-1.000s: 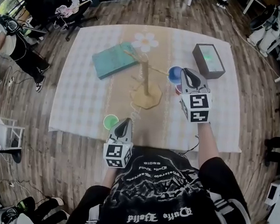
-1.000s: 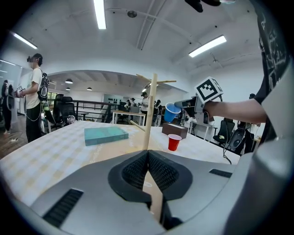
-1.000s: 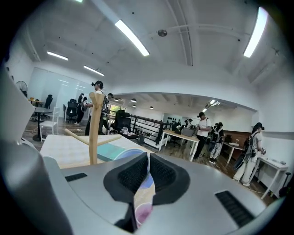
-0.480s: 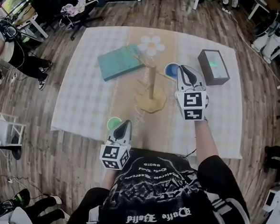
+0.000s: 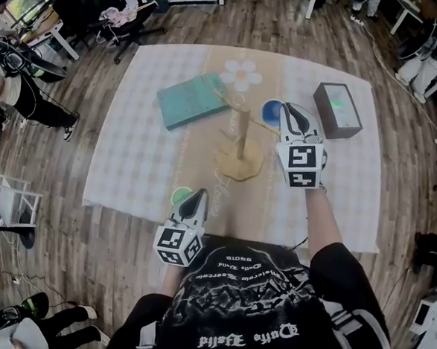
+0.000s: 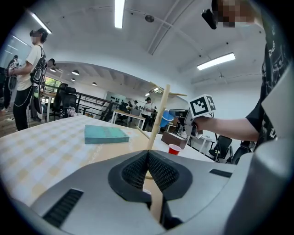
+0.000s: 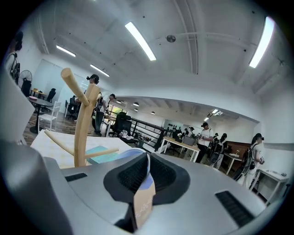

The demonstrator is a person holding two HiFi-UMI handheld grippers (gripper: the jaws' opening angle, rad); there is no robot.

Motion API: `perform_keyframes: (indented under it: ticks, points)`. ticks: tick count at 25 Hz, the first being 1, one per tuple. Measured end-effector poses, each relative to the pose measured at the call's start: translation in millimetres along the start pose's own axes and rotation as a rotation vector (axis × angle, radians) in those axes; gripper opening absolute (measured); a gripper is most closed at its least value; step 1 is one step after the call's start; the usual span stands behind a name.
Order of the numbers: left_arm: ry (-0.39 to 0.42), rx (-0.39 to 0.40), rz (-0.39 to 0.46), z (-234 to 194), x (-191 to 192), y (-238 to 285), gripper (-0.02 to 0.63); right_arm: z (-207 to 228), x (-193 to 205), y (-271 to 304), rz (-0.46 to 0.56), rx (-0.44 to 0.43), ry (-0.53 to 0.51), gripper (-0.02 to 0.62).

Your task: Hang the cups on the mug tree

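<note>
The wooden mug tree [image 5: 242, 134] stands mid-table on a tan runner, also seen as tree [image 6: 158, 117] and tree [image 7: 84, 124]. My right gripper [image 5: 288, 112] is just right of it, shut on the rim of a blue cup [image 5: 271, 108]; the cup wall [image 7: 145, 181] shows pinched between the pads of the gripper [image 7: 147, 158]. The left gripper view shows that blue cup [image 6: 167, 118] lifted beside a peg. My left gripper [image 5: 197, 197] hovers at the near table edge, shut and empty [image 6: 148, 156]. A green cup [image 5: 179, 197] stands just left of it. A red cup [image 6: 174, 149] stands beyond the tree.
A teal book [image 5: 192, 99] lies left of the tree and a dark box [image 5: 337, 110] stands at the right. The checked cloth [image 5: 131, 149] covers the table. People, chairs and desks ring the table on the wooden floor.
My right gripper has carried the blue cup leftward, closer to the tree's pegs. The left gripper has drifted only slightly by the green cup.
</note>
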State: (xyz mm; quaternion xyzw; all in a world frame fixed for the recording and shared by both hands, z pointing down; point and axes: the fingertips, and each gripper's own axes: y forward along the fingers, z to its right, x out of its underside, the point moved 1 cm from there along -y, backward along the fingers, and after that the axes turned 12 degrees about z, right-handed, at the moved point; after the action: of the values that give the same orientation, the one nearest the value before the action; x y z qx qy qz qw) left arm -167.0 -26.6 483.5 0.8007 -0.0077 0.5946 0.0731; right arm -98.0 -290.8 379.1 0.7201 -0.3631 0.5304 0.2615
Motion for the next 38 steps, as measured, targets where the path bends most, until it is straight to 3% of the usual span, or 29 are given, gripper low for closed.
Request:
perform_keyframes:
  ticks: [21, 29, 38]
  points:
    - [-0.009, -0.003, 0.003, 2, 2, 2, 0.02, -39, -18, -16, 0.132, -0.088, -0.087, 0.028]
    - [-0.014, -0.001, 0.001, 4, 5, 5, 0.02, -54, -14, -24, 0.138, -0.119, -0.161, 0.025]
    - [-0.013, 0.004, -0.001, 6, 8, 4, 0.02, -68, -10, -33, 0.134, -0.14, -0.162, 0.025]
